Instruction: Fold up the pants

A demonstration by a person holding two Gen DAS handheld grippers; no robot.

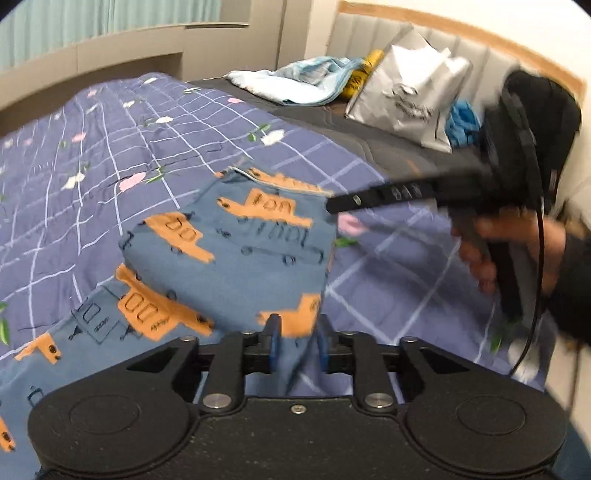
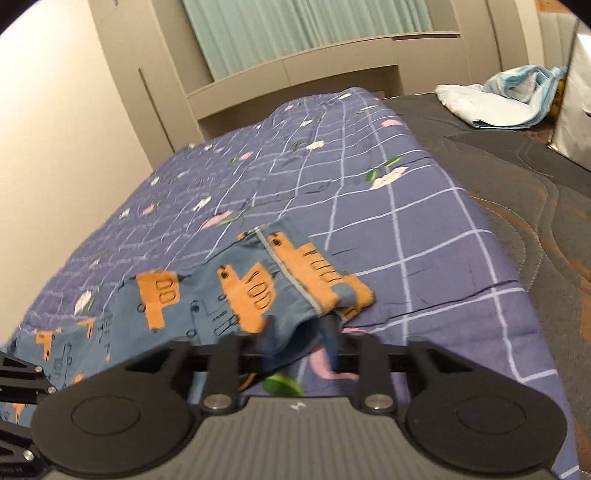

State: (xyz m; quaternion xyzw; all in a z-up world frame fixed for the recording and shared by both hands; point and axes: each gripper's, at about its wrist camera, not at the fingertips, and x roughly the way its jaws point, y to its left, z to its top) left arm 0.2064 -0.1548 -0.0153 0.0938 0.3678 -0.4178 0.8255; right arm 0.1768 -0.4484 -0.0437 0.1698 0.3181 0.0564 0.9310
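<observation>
Pants (image 1: pixel 236 258) folded on quilt (image 1: pixel 110 155); both claws seemingly parted.

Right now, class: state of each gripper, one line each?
Left gripper: jaws part open, printed pants fabric between them, not visibly clamped.
Right gripper: jaws part open, pants edge between them, not visibly clamped.

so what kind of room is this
Most likely a bedroom: the pants lie on a bed with a purple checked quilt, a padded headboard stands at its end, and curtains hang behind.
</observation>
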